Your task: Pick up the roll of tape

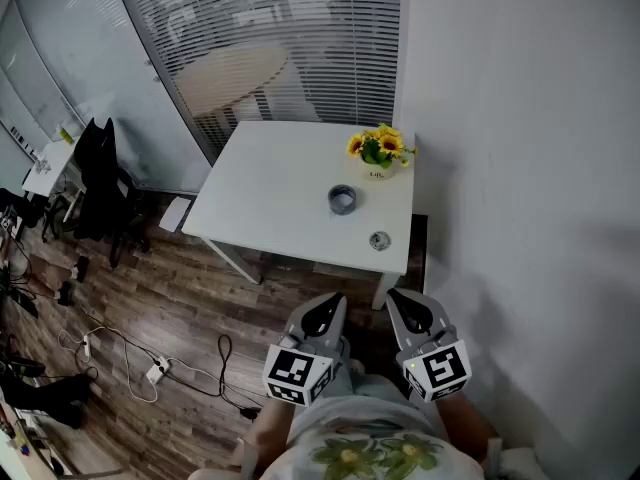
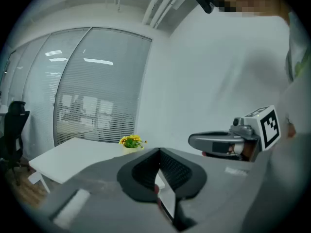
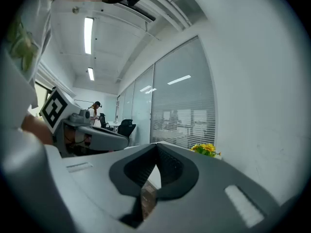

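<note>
The roll of grey tape [image 1: 342,200] lies flat on the white table [image 1: 270,188], towards its right side. Both grippers hang close to my body, well short of the table's near edge. My left gripper [image 1: 325,308] and right gripper [image 1: 408,306] point towards the table side by side. In the left gripper view the left gripper [image 2: 159,152] has its jaws closed together with nothing between them. The right gripper [image 3: 156,147] is likewise shut and empty in its own view. The tape is hidden in both gripper views.
A pot of sunflowers [image 1: 378,151] stands at the table's far right by the white wall. A small round metal object [image 1: 379,240] lies near the front right corner. A black office chair [image 1: 100,178] and cables [image 1: 150,363] occupy the wood floor at left.
</note>
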`<act>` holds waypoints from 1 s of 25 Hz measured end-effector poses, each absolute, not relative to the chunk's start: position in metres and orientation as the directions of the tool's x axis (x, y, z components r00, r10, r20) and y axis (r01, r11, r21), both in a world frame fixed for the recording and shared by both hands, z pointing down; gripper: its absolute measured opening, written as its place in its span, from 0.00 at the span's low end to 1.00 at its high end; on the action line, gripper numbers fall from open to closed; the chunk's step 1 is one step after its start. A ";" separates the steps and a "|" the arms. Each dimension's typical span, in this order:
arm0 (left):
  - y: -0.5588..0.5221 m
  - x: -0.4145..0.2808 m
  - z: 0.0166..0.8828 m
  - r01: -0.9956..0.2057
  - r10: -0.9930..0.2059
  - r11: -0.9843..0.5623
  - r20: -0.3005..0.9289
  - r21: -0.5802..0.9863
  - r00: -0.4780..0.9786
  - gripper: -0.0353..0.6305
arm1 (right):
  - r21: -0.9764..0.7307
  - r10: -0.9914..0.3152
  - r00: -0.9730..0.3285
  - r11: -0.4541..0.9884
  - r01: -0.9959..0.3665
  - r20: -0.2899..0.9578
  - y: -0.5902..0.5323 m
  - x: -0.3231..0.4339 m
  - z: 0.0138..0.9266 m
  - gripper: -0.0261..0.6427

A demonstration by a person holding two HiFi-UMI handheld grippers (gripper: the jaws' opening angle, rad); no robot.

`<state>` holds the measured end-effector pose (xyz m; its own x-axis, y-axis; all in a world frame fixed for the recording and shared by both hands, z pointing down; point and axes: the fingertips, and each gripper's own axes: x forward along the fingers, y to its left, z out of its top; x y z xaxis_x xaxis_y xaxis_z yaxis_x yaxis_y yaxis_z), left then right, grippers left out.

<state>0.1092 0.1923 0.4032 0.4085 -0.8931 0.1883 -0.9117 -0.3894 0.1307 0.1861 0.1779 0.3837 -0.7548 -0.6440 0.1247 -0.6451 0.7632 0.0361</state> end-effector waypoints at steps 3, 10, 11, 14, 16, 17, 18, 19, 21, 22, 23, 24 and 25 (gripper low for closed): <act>0.184 0.103 0.407 -0.914 -0.895 -0.383 0.189 0.134 0.403 0.05 | 0.031 -0.645 -0.756 0.763 -0.646 0.115 0.175 0.186 0.387 0.04; 0.158 0.084 0.410 -0.917 -0.900 -0.370 0.190 0.149 0.394 0.05 | 0.053 -0.628 -0.763 0.777 -0.628 0.152 0.161 0.183 0.395 0.23; 0.154 0.082 0.410 -0.917 -0.900 -0.368 0.190 0.151 0.392 0.05 | 0.069 -0.630 -0.760 0.775 -0.628 0.163 0.157 0.184 0.394 0.28; 0.143 0.075 0.410 -0.919 -0.900 -0.364 0.194 0.154 0.389 0.05 | 0.100 -0.647 -0.742 0.762 -0.640 0.176 0.142 0.188 0.393 0.33; 0.137 0.071 0.411 -0.919 -0.900 -0.362 0.198 0.155 0.388 0.05 | 0.101 -0.656 -0.735 0.754 -0.649 0.169 0.133 0.187 0.392 0.33; 0.134 0.070 0.411 -0.919 -0.899 -0.362 0.202 0.156 0.388 0.05 | 0.101 -0.661 -0.731 0.749 -0.655 0.166 0.128 0.187 0.390 0.33; 0.131 0.070 0.412 -0.919 -0.898 -0.363 0.205 0.156 0.390 0.05 | 0.099 -0.667 -0.727 0.744 -0.660 0.165 0.122 0.187 0.390 0.33; 0.128 0.070 0.413 -0.918 -0.896 -0.365 0.208 0.156 0.392 0.05 | 0.095 -0.671 -0.723 0.741 -0.665 0.165 0.117 0.187 0.389 0.33; 0.122 0.068 0.415 -0.917 -0.893 -0.368 0.214 0.155 0.395 0.05 | 0.088 -0.674 -0.720 0.737 -0.670 0.165 0.107 0.184 0.389 0.33; 0.120 0.067 0.416 -0.916 -0.892 -0.369 0.216 0.155 0.396 0.05 | 0.086 -0.675 -0.720 0.737 -0.671 0.164 0.103 0.181 0.389 0.33; 0.117 0.066 0.416 -0.916 -0.891 -0.370 0.220 0.156 0.397 0.05 | 0.087 -0.673 -0.720 0.738 -0.669 0.168 0.100 0.179 0.390 0.33; 0.115 0.065 0.416 -0.916 -0.890 -0.369 0.223 0.157 0.397 0.05 | 0.090 -0.669 -0.722 0.741 -0.665 0.177 0.097 0.177 0.392 0.33; 0.113 0.064 0.417 -0.916 -0.889 -0.369 0.227 0.160 0.398 0.05 | 0.092 -0.663 -0.725 0.746 -0.659 0.188 0.094 0.174 0.394 0.33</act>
<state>0.0638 0.1127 0.4172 0.3975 -0.8891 0.2268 -0.9157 -0.3687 0.1597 0.1740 0.0939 0.3940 -0.7246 -0.6631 0.1878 -0.6592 0.7463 0.0921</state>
